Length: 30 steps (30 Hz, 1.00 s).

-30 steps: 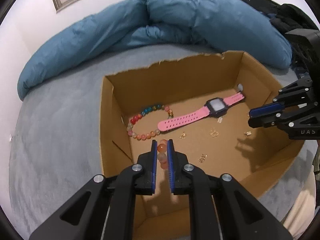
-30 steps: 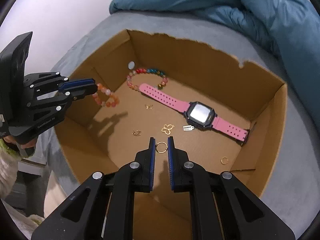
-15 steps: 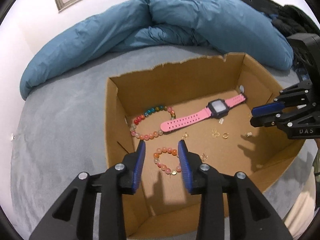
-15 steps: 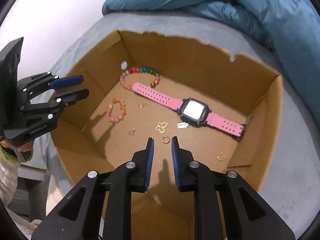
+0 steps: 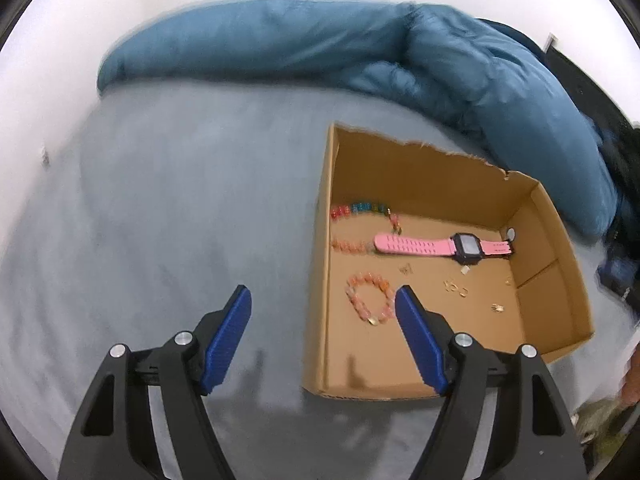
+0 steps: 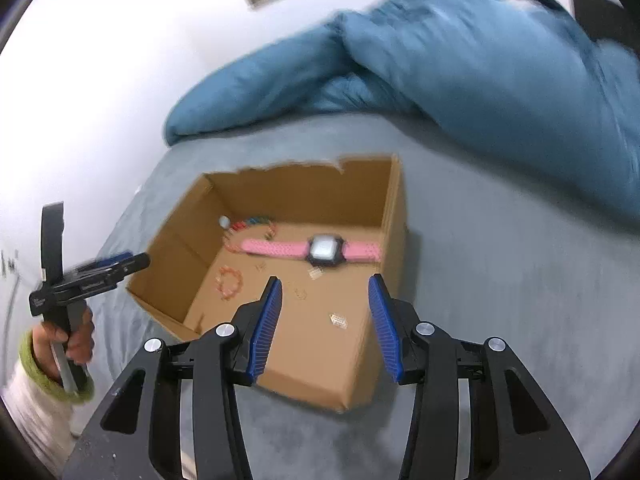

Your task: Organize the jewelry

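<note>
The left gripper (image 5: 322,300) has its jaws wide with nothing between them; they have just been opening. It is over the grey bed (image 5: 180,220), beside the left wall of the cardboard box (image 5: 318,280). The right gripper (image 6: 324,288) has its jaws at a moderate gap, also empty and just opened, above the near corner of the box.

All the jewelry is on the box floor. The orange bead bracelet (image 5: 369,298) is at lower left, the multicolour bead bracelet (image 5: 362,206) in the upper left corner, and the pink watch (image 5: 444,245) across the centre. Small gold pieces (image 5: 454,286) are scattered loose at lower right.

Hazards from this state:

- Box displacement. The box rests on soft bedding. A gripper that clips a wall on re-entry probably slides or tips the box, and the loose gold pieces then shift.
- Missed pickup. The gold pieces are small, flat and motion-blurred here. Jaws closing on one may skid it across the cardboard.
- Tangling. The end of the watch strap is just beside the multicolour bracelet; lifting either may drag the other.
- Collision. Both grippers work the same box. Simultaneous entry risks contact between them.
</note>
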Available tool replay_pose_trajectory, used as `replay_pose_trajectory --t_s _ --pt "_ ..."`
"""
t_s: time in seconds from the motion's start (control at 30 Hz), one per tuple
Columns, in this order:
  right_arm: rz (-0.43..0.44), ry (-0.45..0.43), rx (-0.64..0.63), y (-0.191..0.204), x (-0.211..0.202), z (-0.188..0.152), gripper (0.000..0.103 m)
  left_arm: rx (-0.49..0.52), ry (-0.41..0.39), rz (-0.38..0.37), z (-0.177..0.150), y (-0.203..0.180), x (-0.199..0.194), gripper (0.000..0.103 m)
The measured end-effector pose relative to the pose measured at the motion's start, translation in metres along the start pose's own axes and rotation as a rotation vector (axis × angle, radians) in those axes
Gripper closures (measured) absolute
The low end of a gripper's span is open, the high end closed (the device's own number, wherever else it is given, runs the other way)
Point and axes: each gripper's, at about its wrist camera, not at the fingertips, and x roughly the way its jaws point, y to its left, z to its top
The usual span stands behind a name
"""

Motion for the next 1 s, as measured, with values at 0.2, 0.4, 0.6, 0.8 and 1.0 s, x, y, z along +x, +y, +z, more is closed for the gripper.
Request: replay_pose_trajectory --t_s 0.2,0.4,0.6,0.8,1.0 --pt "0.028 0.063 0.185 -0.023 0.023 -0.026 0.06 -0.093 0.103 -0.079 -0.01 -0.003 0.025 0.031" --pt "-0.027 0.088 0.11 0.002 0.033 -0.032 0.055 -0.088 0.087 -0.046 -0.018 -0.019 0.027 0.03" --pt "-0.05 0.098 0.101 -0.003 0.034 -0.03 0.056 -0.089 0.082 -0.007 -0.022 -0.028 0.021 0.03" --pt "-0.065 0.08 0.087 -0.004 0.011 -0.04 0.057 -0.088 0.065 -0.032 -0.046 -0.034 -0.003 0.03" --pt "-0.07 0.065 0.078 -0.002 -0.008 -0.066 0.057 -0.095 0.053 -0.037 -0.08 -0.04 -0.023 0.03"
